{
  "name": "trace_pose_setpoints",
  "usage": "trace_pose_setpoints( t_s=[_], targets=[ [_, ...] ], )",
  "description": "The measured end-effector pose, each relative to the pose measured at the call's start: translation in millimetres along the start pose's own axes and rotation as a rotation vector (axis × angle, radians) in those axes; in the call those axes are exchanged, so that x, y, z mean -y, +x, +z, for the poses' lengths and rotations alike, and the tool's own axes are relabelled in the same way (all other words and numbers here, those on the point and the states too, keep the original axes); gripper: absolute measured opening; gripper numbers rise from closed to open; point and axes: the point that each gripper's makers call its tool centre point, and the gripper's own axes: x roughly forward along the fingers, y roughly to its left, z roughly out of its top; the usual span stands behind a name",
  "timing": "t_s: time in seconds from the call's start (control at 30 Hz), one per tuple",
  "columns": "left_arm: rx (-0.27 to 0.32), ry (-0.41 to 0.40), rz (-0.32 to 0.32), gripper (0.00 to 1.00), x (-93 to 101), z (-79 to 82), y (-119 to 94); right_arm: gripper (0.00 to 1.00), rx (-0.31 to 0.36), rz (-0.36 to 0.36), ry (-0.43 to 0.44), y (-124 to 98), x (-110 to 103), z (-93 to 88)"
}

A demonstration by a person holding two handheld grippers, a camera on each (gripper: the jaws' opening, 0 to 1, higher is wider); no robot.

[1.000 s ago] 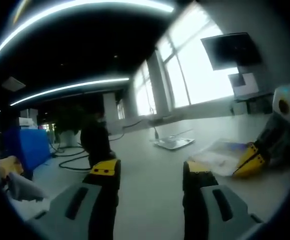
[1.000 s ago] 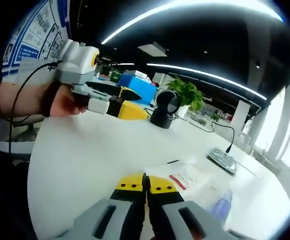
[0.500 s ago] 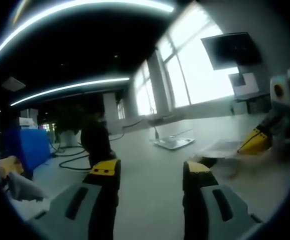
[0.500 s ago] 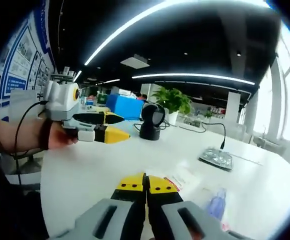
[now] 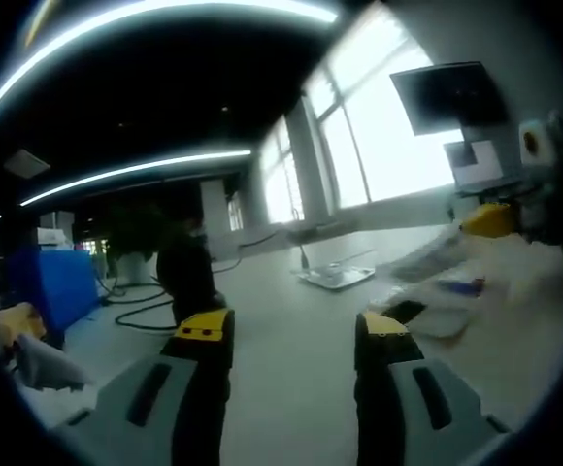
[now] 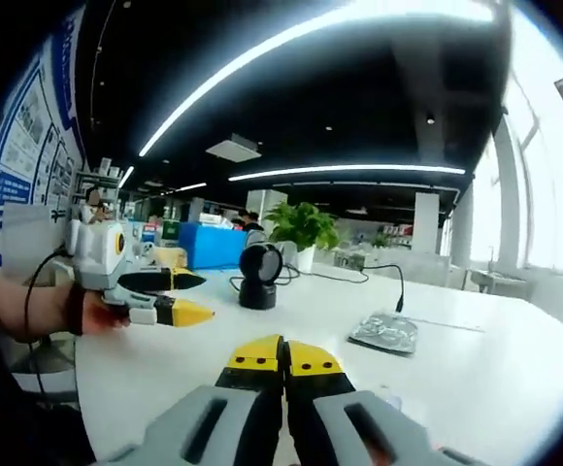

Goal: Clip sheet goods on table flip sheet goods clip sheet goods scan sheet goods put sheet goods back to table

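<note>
Right gripper (image 6: 283, 351) clamped on the sheet goods (image 5: 456, 291), lifted off the table (image 6: 476, 374); left gripper (image 5: 291, 335) wide open, empty.

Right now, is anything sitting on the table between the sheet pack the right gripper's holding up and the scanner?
Nothing visible does. The right gripper holds the sheet pack above the table, and the bare tabletop runs to the black scanner. The silver pouch lies off to one side.
</note>
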Motion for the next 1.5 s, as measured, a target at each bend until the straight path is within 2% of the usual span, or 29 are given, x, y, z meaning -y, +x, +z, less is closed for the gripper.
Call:
trace_pose_setpoints(
  t_s=[0.47, 0.8, 1.1, 1.5],
  targets=[
    [0.001, -0.001, 0.002, 0.42, -1.3, -0.1, -0.1, 0.00, 0.064, -0.072, 0.086, -3.3, 36.5, 17.6],
    [0.002, -0.004, 0.003, 0.42, -1.4, 0.1, -0.3, 0.00, 0.141, -0.155, 0.143, -10.9, 60.9, 35.9],
    [0.004, -0.006, 0.005, 0.42, -2.1, 0.5, -0.2, 0.00, 0.226, -0.270, 0.197, -27.0, 99.9, 49.4],
    [0.001, -0.003, 0.002, 0.41, -1.7, -0.6, 0.5, 0.00, 0.274, -0.346, 0.164, -37.7, 121.2, 62.2]
  ],
)
